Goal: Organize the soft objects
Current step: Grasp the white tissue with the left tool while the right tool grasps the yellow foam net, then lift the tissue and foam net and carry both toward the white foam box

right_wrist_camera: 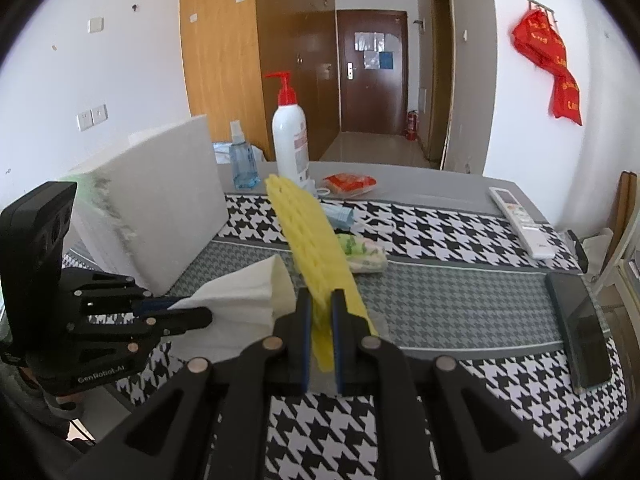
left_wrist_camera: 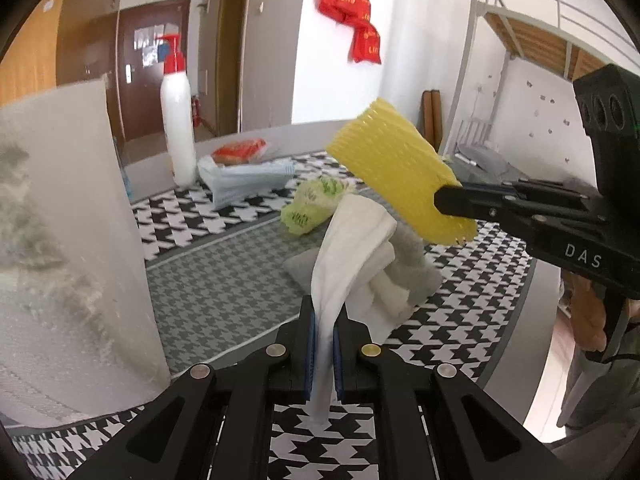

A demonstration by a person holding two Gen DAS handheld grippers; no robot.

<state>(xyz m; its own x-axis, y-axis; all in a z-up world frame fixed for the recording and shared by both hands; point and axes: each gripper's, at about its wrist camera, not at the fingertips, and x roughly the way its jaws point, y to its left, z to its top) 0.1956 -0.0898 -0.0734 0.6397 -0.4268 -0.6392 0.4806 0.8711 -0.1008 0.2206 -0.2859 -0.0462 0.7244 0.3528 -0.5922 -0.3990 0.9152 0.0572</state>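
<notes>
My left gripper [left_wrist_camera: 323, 336] is shut on a white cloth [left_wrist_camera: 352, 248], which hangs lifted above the table; it also shows in the right wrist view [right_wrist_camera: 244, 304], held by the left gripper [right_wrist_camera: 182, 314]. My right gripper [right_wrist_camera: 320, 320] is shut on a yellow foam net sleeve [right_wrist_camera: 316, 248], held in the air; in the left wrist view the sleeve [left_wrist_camera: 396, 172] sticks out from the right gripper [left_wrist_camera: 452, 202]. A grey soft pad [left_wrist_camera: 416, 268] lies under the cloth. A green-printed soft packet [left_wrist_camera: 312, 204] [right_wrist_camera: 362, 254] lies on the table runner.
A white foam block [left_wrist_camera: 68, 240] [right_wrist_camera: 160, 208] stands at the left. A white pump bottle [left_wrist_camera: 176, 120] [right_wrist_camera: 290, 136], a blue spray bottle [right_wrist_camera: 242, 160], a folded blue-white cloth [left_wrist_camera: 244, 180], an orange packet [right_wrist_camera: 350, 183], a remote [right_wrist_camera: 520, 220] and a phone [right_wrist_camera: 580, 320] are on the table.
</notes>
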